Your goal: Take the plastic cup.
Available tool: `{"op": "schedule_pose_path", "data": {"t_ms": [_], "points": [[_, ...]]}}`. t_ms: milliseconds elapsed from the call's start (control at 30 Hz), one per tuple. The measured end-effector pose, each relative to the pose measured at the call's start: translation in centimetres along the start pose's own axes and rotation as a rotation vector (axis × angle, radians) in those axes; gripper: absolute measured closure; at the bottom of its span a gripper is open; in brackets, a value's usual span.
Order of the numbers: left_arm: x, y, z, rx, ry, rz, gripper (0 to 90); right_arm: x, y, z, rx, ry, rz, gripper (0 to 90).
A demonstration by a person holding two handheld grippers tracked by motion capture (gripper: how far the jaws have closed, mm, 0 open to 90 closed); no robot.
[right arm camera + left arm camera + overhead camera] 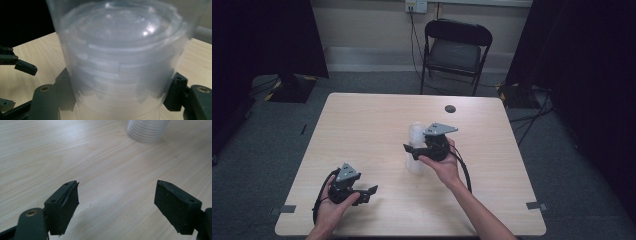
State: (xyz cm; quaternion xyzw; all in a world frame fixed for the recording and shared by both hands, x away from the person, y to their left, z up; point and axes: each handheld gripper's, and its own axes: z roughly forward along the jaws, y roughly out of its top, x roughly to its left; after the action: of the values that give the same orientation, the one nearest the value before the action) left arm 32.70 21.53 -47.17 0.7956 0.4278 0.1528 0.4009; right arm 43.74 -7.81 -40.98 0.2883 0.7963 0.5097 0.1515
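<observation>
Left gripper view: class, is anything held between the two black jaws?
No. The left gripper stands open over bare table, and the stack of clear cups sits farther off.

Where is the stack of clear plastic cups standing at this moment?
In the high view, the stack of clear plastic cups stands near the middle of the wooden table, between the jaws of the right gripper, right and ahead of the left gripper.

Overhead looks down; 2 close views share table [377,120].

the stack of clear cups [120,67] — blurred, cut off at the top edge — hides the table behind.
</observation>
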Motion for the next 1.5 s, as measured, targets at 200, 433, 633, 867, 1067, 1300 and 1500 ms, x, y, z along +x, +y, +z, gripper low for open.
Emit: {"op": "schedule_pose_path", "data": {"t_ms": [200,433,633,867,1067,1300,1500], "points": [[0.0,0.0,0.0,0.003,0.001,0.003,19.2,-0.1,0.3,-0.2,-0.005,-0.001,0.003,29.2],[0.0,0.0,0.1,0.002,0.001,0.004,19.2,-0.1,0.6,-0.5,-0.02,0.001,0.013,29.4],[0.0,0.0,0.1,0.003,0.001,0.005,19.2,-0.2,0.8,-0.6,-0.026,0.005,0.015,29.4],[0.0,0.0,0.1,0.003,0.003,0.003,19.2,-0.2,1.2,-0.8,-0.032,0.009,0.024,29.5],[0.0,0.0,0.1,0.004,0.007,0.005,19.2,-0.1,1.8,-1.1,-0.047,0.012,0.023,29.5],[-0.1,0.0,0.2,0.011,0.007,0.012,19.2,-0.2,2.2,-1.5,-0.059,0.022,0.043,30.1],[0.0,0.0,0.2,0.016,0.006,0.005,19.3,-0.4,2.7,-1.8,-0.077,0.019,0.038,30.4]]}}
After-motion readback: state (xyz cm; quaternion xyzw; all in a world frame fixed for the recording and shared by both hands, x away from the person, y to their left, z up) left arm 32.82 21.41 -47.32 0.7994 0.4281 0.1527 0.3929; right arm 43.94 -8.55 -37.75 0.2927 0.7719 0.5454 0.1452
